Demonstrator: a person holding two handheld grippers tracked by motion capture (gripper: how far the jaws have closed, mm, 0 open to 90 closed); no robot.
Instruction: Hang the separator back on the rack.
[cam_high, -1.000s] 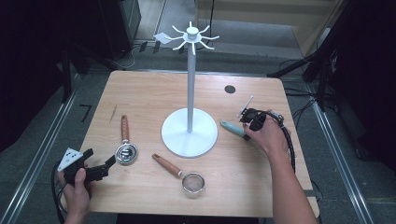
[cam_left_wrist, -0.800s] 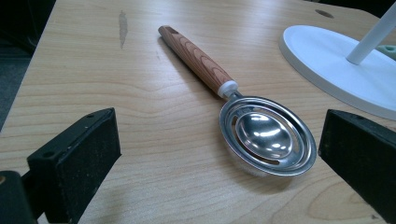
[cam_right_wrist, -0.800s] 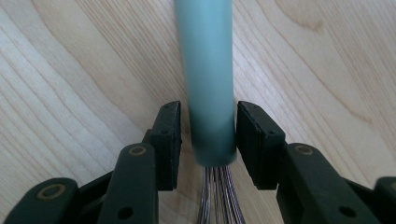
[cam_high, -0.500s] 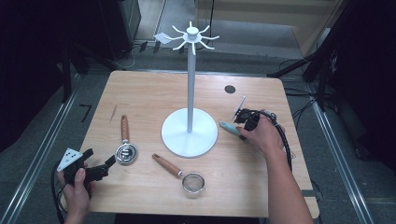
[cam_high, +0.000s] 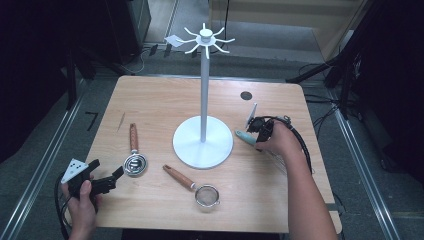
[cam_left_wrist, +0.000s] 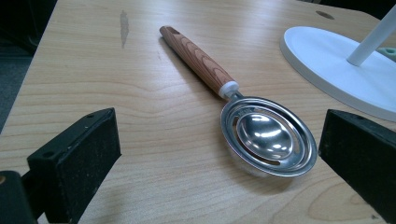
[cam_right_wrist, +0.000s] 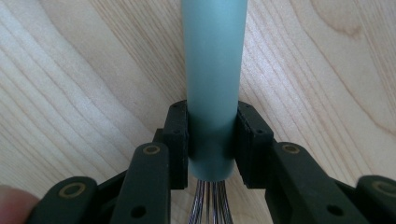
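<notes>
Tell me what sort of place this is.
Probably a lab or recording workspace, not a kitchen: a bare wooden table holding a white hook stand and utensils, with metal floor rails and loose cables around it.

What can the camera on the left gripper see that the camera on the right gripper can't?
Left gripper view: a round steel egg separator with a wooden handle and the white round stand base, seen past the left gripper with its jaws wide apart. Right gripper view: the right gripper clamped on a teal cylindrical whisk handle, its jaws having just closed in. Both share the light wooden table.
</notes>
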